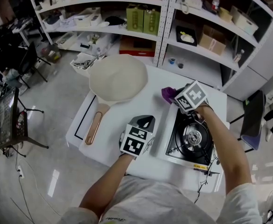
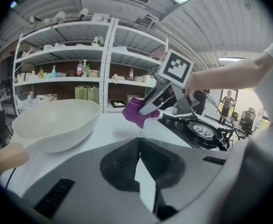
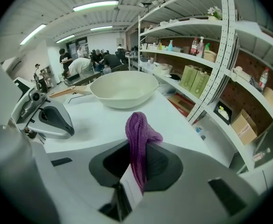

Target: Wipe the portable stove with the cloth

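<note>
The portable stove (image 1: 191, 141) sits at the right end of the white table (image 1: 109, 135), its black burner ring showing; in the left gripper view the stove (image 2: 199, 130) lies low at the right. My right gripper (image 1: 174, 99) is over the stove's far left corner, shut on a purple cloth (image 1: 167, 94). That cloth (image 3: 139, 136) stands bunched up between the right gripper's (image 3: 137, 149) jaws. My left gripper (image 1: 146, 122) hovers over the table just left of the stove; its jaws (image 2: 137, 143) are shut with nothing between them.
A big white pan (image 1: 118, 77) with a wooden handle (image 1: 94, 127) lies on the table's left half. White shelving (image 1: 162, 27) full of boxes and bottles stands behind the table. A dark chair (image 1: 253, 118) is at the right, a bin of utensils (image 1: 84, 62) on the floor.
</note>
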Demonstrator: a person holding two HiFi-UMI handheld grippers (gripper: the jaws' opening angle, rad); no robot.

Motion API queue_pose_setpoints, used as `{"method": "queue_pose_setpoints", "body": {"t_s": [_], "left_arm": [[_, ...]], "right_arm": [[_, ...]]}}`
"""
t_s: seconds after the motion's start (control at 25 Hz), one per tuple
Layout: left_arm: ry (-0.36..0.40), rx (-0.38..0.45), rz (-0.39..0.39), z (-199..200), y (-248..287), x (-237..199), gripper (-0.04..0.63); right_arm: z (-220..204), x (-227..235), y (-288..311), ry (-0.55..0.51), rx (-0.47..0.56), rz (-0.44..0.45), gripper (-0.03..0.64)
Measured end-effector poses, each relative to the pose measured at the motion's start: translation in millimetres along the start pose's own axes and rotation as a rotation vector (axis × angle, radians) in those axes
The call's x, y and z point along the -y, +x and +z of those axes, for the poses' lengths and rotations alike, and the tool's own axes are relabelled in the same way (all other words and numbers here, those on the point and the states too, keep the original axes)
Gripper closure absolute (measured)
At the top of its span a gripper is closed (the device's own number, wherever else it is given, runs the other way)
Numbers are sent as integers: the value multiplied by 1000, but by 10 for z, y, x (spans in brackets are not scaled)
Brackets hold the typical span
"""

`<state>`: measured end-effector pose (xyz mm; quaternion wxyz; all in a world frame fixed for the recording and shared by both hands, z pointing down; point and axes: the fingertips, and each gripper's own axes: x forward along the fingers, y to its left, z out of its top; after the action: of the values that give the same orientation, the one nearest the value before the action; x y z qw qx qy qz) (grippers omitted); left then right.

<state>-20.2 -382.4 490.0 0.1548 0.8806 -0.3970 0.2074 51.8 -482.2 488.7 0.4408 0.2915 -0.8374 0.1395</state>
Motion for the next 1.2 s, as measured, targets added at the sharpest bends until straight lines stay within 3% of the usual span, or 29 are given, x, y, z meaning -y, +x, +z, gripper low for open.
{"method": "queue_pose_setpoints", "body": {"t_s": [0.36,0.52,0.76,1.2], "left_arm": [[-14,18,27,10,-70,-112,591],[-27,21,52,10,-154,-169,591],[-52,22,89,-90,-262,-240,591],[-78,28,145,-168,-435,-172,591]], "right_arm": [[275,38,-103,-213,114,-151,552],[257,-159,26,-263,106,-95,552],[88,-454,163,-298,4,24,552],[-54,-705,122,-359,-46,80,552]]}}
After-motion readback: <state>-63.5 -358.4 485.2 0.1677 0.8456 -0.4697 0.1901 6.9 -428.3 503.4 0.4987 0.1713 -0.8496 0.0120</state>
